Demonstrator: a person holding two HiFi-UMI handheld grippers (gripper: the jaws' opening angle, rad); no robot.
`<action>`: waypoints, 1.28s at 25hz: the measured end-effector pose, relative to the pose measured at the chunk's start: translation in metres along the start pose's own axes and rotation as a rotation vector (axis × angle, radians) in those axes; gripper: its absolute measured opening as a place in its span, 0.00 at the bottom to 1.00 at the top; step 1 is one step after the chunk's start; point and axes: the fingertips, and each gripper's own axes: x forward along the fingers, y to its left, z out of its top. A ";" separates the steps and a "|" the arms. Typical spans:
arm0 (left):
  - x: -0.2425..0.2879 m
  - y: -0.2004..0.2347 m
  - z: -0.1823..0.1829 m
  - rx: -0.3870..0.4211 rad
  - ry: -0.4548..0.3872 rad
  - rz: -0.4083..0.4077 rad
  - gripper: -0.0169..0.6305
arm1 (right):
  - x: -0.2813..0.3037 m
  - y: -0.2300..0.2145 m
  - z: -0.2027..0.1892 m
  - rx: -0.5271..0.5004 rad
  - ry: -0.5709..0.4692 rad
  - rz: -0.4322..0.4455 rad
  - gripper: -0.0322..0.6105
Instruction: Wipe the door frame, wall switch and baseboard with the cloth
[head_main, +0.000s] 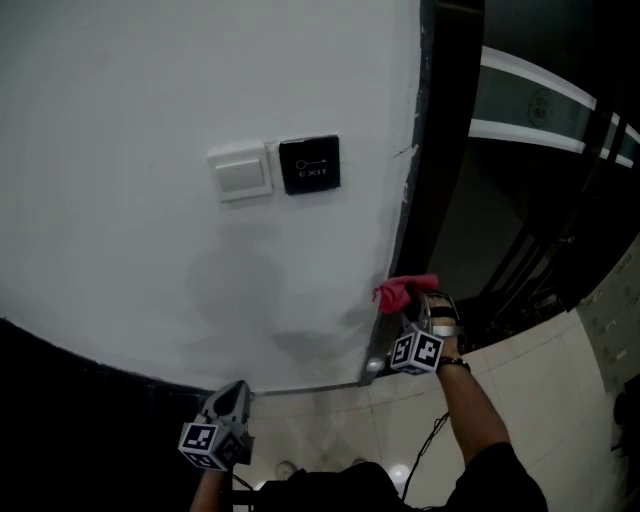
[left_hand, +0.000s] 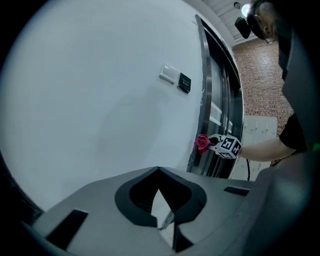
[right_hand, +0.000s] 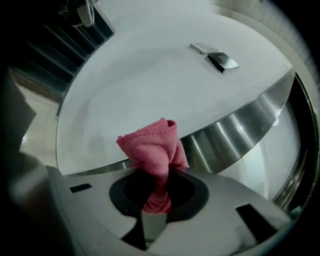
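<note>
Closest to me, the left gripper (left_hand: 160, 200) hangs low in front of the wall, its dark jaws brought together tip to tip with nothing between them. The right gripper (right_hand: 160, 175) is clamped on the pink cloth (right_hand: 152, 147), a nubby, loosely woven rag that bunches up out of the jaws in a soft folded peak. In the head view that cloth (head_main: 405, 292) sits right at the lower part of the door frame (right_hand: 240, 125), a curved strip of brushed, shiny metal; I cannot tell whether the fabric actually presses on it. Beyond, the wall (head_main: 150, 250) is smooth, matte and white. Higher up on it sits the wall switch (head_main: 241, 173), a plain white rectangular plate, and just beside it a black square exit button (head_main: 309, 165).
</note>
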 end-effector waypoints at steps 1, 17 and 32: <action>0.000 0.000 -0.001 -0.002 0.005 0.001 0.01 | 0.001 0.003 -0.001 0.003 0.002 0.006 0.14; 0.008 0.004 -0.014 0.011 0.050 0.015 0.01 | 0.010 0.047 -0.016 0.019 0.011 0.113 0.14; 0.006 0.003 -0.010 0.016 0.021 0.026 0.01 | 0.021 0.096 -0.033 0.067 0.121 0.263 0.14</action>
